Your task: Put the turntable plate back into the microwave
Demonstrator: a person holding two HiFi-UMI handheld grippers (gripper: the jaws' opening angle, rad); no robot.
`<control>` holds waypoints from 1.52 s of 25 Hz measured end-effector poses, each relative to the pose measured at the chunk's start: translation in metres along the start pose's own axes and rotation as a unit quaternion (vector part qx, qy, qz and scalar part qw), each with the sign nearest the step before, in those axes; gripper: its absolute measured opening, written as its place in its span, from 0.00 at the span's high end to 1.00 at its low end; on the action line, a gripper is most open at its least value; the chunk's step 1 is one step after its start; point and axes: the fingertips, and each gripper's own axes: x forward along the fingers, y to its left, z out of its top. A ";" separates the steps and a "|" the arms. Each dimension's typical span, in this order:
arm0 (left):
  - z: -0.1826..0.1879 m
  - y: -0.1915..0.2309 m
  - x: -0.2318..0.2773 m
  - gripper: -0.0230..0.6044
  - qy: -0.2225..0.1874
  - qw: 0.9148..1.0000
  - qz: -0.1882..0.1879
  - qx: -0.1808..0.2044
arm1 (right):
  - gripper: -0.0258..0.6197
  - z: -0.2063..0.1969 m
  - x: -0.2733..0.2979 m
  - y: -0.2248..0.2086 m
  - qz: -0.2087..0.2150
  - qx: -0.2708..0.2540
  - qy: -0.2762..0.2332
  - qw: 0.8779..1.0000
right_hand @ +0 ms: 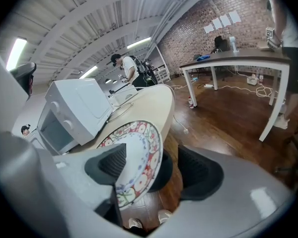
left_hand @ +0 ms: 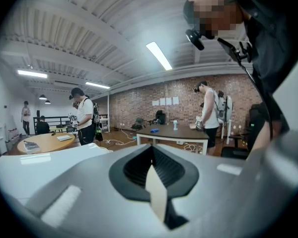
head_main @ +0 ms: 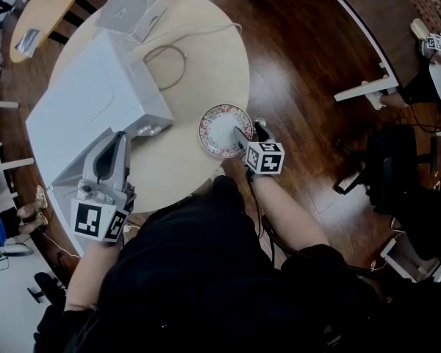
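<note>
Two grippers are in view over a round table (head_main: 206, 57). The plate (head_main: 219, 129), white with a flowered rim, lies at the table's 4 o'clock edge in the head view. It sits apart from the white microwave (head_main: 95, 101), which fills the 9 o'clock side.

The right gripper (head_main: 248, 132) reaches in from 5 o'clock with its jaws apart, one on each side of the plate's rim. In the right gripper view the plate (right_hand: 139, 157) stands between the pads of the right gripper (right_hand: 154, 170). It lies against the pad at 9 o'clock, and floor shows between it and the other pad. The microwave (right_hand: 74, 113) stands at 10 o'clock beyond it.

The left gripper (head_main: 117, 140) is at the table's 7 o'clock, just by the microwave's near corner. In its own view the left gripper (left_hand: 151, 170) has its jaws together on nothing.
</note>
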 end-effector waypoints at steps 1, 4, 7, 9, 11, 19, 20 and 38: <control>0.000 0.000 0.001 0.96 -0.001 1.000 -0.002 -0.001 | 0.46 -0.001 0.000 -0.001 -0.001 0.003 0.001 1.000; 0.002 0.000 0.003 0.96 -0.004 1.000 -0.005 -0.002 | 0.46 -0.002 0.002 0.000 0.000 0.009 0.004 1.000; 0.002 0.003 0.003 0.96 -0.004 1.000 -0.002 -0.002 | 0.46 -0.002 0.006 0.000 0.002 0.009 0.008 1.000; 0.002 0.006 0.002 0.96 -0.004 1.000 0.003 -0.004 | 0.47 -0.002 0.006 -0.002 -0.001 0.014 0.008 1.000; 0.001 0.008 0.002 0.96 -0.004 1.000 0.007 -0.005 | 0.55 0.000 0.006 -0.004 -0.005 0.015 0.006 1.000; 0.001 0.013 -0.003 0.96 -0.001 1.000 0.019 -0.010 | 0.71 0.001 0.005 -0.003 0.000 0.027 0.007 1.000; 0.000 0.014 -0.005 0.96 0.001 1.000 0.021 -0.011 | 0.72 0.001 0.006 -0.002 0.001 0.030 0.007 1.000; -0.005 0.030 -0.035 0.96 -0.020 0.999 0.034 -0.025 | 0.79 0.008 -0.011 -0.007 -0.048 0.064 -0.016 0.997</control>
